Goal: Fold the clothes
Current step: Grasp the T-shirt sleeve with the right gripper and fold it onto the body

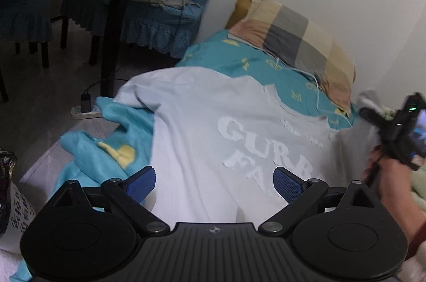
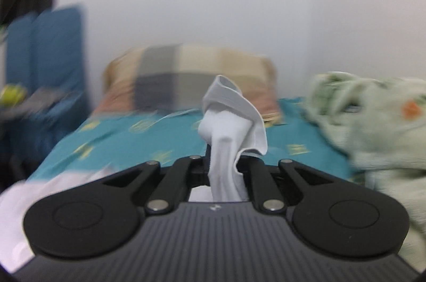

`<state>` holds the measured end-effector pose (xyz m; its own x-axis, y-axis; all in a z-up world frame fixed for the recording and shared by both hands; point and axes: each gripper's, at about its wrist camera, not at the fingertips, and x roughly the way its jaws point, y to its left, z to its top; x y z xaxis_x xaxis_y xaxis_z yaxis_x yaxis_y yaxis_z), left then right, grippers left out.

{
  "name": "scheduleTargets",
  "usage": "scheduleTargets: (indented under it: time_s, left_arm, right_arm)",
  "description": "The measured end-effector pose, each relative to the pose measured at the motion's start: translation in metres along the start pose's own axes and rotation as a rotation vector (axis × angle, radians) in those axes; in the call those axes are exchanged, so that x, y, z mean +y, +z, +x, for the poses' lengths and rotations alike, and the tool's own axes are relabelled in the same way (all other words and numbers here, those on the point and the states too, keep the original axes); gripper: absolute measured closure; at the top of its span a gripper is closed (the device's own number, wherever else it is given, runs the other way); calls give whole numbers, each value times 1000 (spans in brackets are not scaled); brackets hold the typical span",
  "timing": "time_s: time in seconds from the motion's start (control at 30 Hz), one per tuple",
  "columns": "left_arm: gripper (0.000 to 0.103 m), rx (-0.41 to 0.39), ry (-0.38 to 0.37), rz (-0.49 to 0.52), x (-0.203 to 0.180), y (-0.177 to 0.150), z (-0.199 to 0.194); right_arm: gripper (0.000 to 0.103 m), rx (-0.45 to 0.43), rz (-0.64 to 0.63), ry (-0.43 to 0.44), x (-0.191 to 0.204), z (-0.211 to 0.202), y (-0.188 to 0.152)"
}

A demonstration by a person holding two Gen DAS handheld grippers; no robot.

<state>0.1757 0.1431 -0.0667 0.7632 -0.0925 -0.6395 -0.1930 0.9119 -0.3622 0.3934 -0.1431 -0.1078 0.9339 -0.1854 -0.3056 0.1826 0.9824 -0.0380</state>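
Observation:
A pale grey-white T-shirt point(image 1: 202, 127) with white lettering lies spread over the teal bed, collar toward the pillow. My left gripper point(image 1: 214, 182) hovers over its lower part, open, blue pads wide apart with nothing between them. At the right edge of the left wrist view a hand holds my right gripper point(image 1: 372, 114) at the shirt's far side. In the right wrist view the right gripper point(image 2: 222, 165) is shut on a bunched fold of the T-shirt point(image 2: 229, 122), which sticks up between the fingers.
A plaid pillow point(image 1: 298, 42) rests against the white wall at the head of the bed. A pale green blanket point(image 2: 372, 127) is heaped on the right. A teal towel point(image 1: 106, 146) hangs off the bed's left edge; chairs point(image 1: 159, 5) and a power strip point(image 1: 85, 111) stand beyond.

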Motion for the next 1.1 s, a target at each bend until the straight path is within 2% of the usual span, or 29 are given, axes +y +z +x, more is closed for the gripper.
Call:
scheduleTargets:
  time_s: [0.17, 0.23, 0.33, 0.4, 0.47, 0.5, 0.7, 0.83, 1.0, 1.1]
  left_arm:
    - [6, -1, 46, -30, 25, 4, 5]
    - [6, 23, 49, -46, 33, 4, 12]
    - [6, 40, 36, -52, 35, 4, 18]
    - [6, 44, 25, -45, 33, 3, 21]
    - [6, 54, 18, -29, 29, 2, 24]
    - [6, 57, 16, -19, 26, 1, 24]
    - [6, 62, -8, 46, 9, -7, 19]
    - [6, 62, -27, 109, -5, -16, 8]
    - [6, 34, -33, 194, -21, -30, -16]
    - [6, 35, -41, 213, -26, -36, -27]
  right_arm:
    - [95, 116, -162, 70, 80, 23, -48]
    - [93, 173, -163, 88, 92, 30, -64]
    - [89, 240, -82, 129, 88, 31, -69]
    - [71, 273, -35, 197, 80, 27, -63]
    - [30, 311, 28, 281, 77, 29, -55]
    - [25, 319, 61, 311, 71, 21, -52]
    - [25, 307, 157, 371, 28, -63, -27]
    - [25, 281, 131, 373, -9, -146, -15]
    - [25, 258, 112, 376, -58, -250, -13]
    - [25, 272, 159, 356, -85, -293, -20]
